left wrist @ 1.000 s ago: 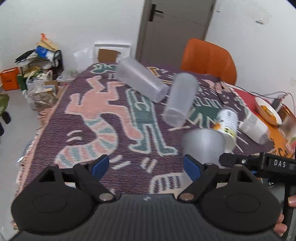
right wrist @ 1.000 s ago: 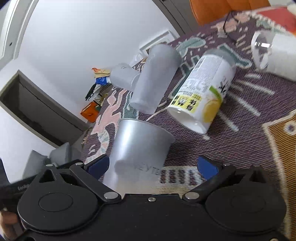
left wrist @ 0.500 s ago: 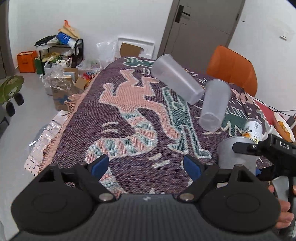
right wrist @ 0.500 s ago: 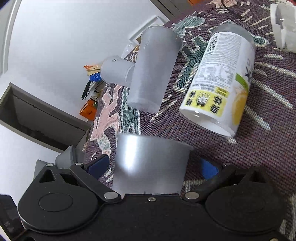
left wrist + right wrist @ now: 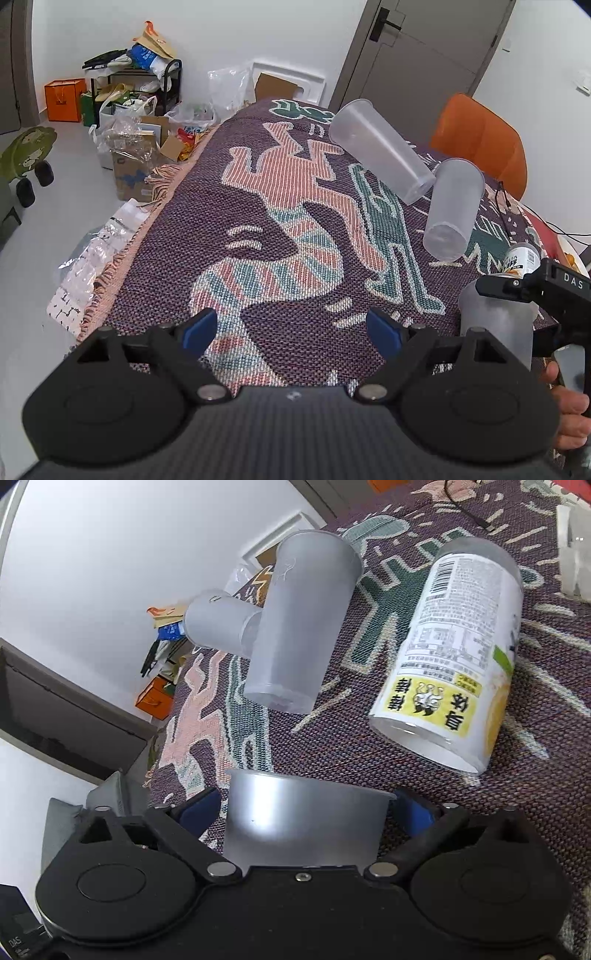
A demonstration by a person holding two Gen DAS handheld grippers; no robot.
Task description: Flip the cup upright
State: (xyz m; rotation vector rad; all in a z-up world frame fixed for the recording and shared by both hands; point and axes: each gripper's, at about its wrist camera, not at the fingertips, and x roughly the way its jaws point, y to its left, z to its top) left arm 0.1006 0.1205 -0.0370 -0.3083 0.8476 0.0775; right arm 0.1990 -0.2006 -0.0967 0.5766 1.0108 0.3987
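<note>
A frosted plastic cup (image 5: 303,827) sits between the fingers of my right gripper (image 5: 306,812), rim pointing away from the camera; the blue pads press its two sides. The same cup (image 5: 495,328) shows at the right edge of the left wrist view, standing roughly upright on the patterned table cloth (image 5: 280,236) with the right gripper's black body around it. My left gripper (image 5: 291,328) is open and empty above the near part of the cloth, to the left of the cup.
Two more frosted cups (image 5: 380,158) (image 5: 452,210) lie on their sides further back. A labelled can (image 5: 461,657) lies on its side beside them. An orange chair (image 5: 480,144) stands behind the table. Boxes and bags crowd the floor (image 5: 122,140) at the left.
The right gripper has closed in on the frosted cup and turned it towards upright. The left gripper has drawn back and to the left, staying open.
</note>
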